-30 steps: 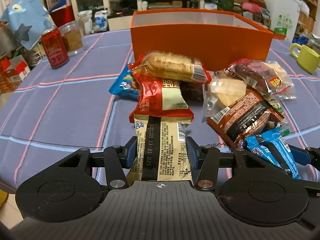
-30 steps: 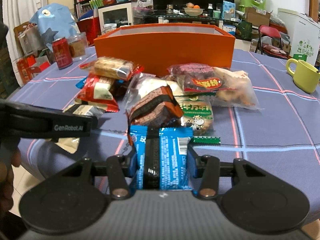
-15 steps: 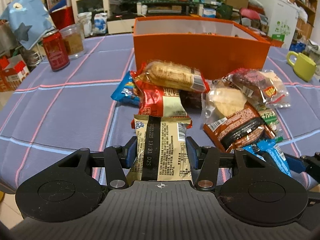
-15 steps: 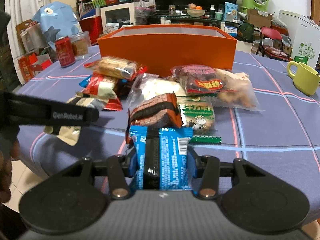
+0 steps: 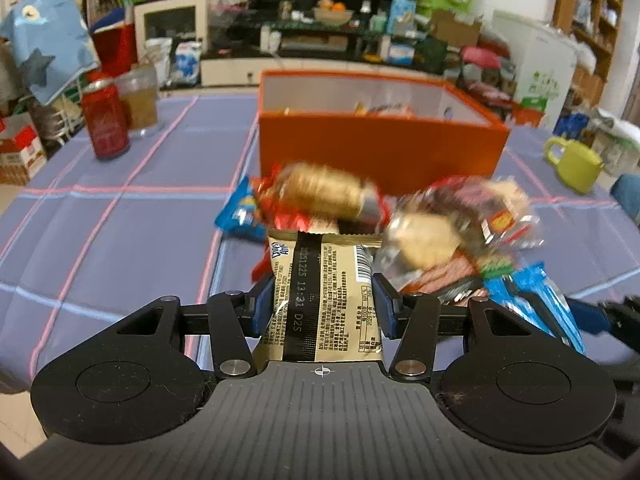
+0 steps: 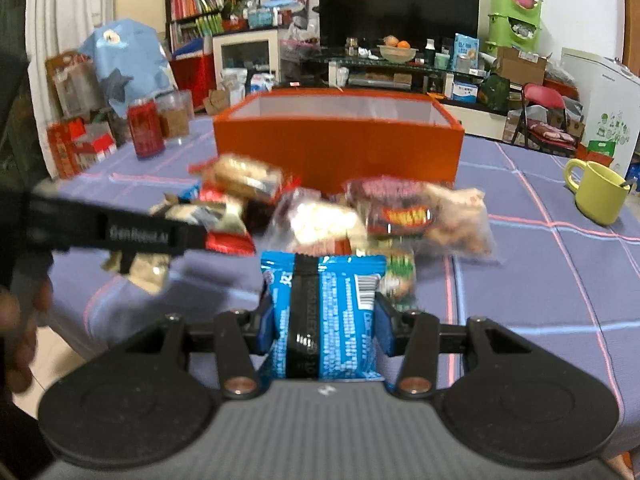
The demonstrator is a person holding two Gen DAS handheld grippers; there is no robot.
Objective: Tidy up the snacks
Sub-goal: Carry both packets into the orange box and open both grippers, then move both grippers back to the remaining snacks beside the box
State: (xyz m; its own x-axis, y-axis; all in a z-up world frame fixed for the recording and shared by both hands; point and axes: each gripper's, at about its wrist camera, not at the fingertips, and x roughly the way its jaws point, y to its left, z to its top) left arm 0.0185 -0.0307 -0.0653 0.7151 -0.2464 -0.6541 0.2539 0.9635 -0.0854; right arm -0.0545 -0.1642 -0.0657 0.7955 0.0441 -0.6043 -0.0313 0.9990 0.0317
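Snacks are lying in one loose pile (image 5: 360,216) on the purple checked table (image 5: 120,216), just in front of the orange box (image 5: 376,144), and one packet is sitting in each gripper. Pointing down at a slant toward the pile, the left gripper (image 5: 323,304) is pinching a beige packet (image 5: 324,292) between its blue pads, the packet standing upright and hanging above the cloth. Beside it, the right gripper (image 6: 324,316) is angling down the same way and is clamping a blue packet (image 6: 324,312) by its two long edges; from the left wrist view this blue packet is showing at the lower right, near the pile's edge. A person's hand (image 6: 16,320) is showing blurred at the left border of the right wrist view, behind the left gripper's black body. Open cloth is stretching to the left of the pile and to its right, while the box wall is closing off the far side. One red can (image 5: 105,120) and one clear jar (image 5: 140,100) are standing together at the far left, well apart from the pile, and one yellow-green mug (image 6: 596,192) is standing at the far right. The box is open at the top, with a few wrappers showing inside. The packets in the pile are too blurred to count.
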